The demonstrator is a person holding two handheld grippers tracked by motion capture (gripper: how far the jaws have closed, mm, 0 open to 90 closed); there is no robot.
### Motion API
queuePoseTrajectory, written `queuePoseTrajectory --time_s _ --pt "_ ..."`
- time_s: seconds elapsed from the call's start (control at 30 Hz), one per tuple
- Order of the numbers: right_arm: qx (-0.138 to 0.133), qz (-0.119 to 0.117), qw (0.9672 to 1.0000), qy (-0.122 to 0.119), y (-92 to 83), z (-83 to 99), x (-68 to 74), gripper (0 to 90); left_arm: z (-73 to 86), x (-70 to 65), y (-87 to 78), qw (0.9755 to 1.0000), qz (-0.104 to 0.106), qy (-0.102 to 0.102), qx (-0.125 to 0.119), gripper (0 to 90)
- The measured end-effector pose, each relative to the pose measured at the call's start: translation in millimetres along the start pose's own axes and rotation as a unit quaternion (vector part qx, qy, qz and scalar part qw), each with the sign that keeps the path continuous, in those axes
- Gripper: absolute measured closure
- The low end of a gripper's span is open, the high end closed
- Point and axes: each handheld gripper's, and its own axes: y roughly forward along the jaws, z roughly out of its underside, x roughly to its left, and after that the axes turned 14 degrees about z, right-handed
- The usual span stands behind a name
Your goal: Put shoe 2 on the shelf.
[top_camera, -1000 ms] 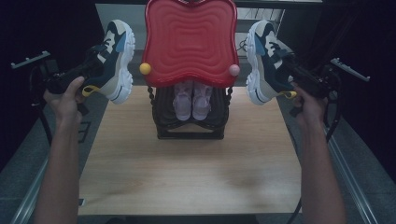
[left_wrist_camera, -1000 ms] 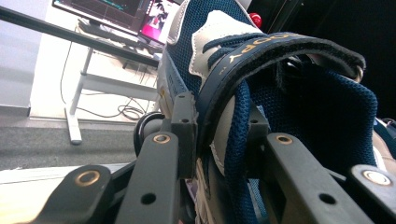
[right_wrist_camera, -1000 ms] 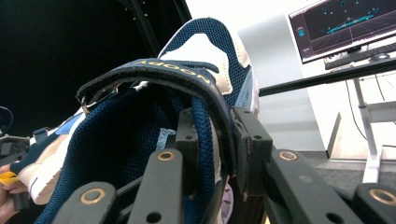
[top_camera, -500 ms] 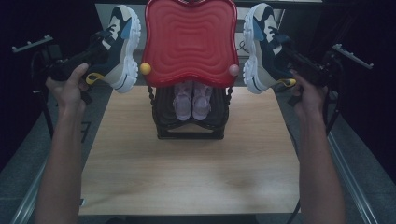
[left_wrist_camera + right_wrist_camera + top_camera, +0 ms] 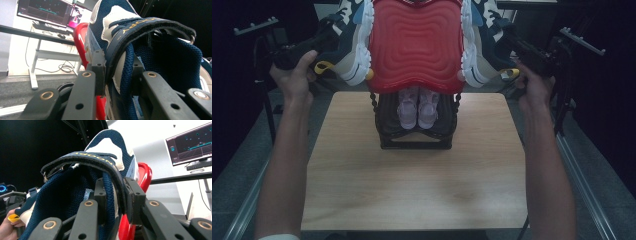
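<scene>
Left gripper (image 5: 117,82): clamped on left shoe (image 5: 354,47).
Right gripper (image 5: 115,202): clamped on right shoe (image 5: 479,50).
Change: both shoes lifted higher, beside red tray (image 5: 417,45).
Meaning: likely going on top.

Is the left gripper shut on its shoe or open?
Shut: the left gripper has both pads pressed on the blue shoe wall and strap.

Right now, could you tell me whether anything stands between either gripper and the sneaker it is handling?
Nothing does. The left gripper is already clamped on the side wall of the left sneaker, and the right gripper on the right sneaker. Both sneakers hang beside the red rack top.
</scene>
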Motion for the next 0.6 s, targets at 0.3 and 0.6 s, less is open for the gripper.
queuePoseTrajectory --time_s 0.3,0.6 --pt "0.006 -0.004 1.0 0.005 23.6 -2.9 14.4 73.6 -5.7 -9.4 29.8 1.0 0.005 0.005 0.003 73.9" --pt "0.011 -0.003 0.9999 -0.003 40.5 3.5 27.4 73.6 -5.6 -15.5 46.1 0.9999 0.0 0.009 0.008 73.9"
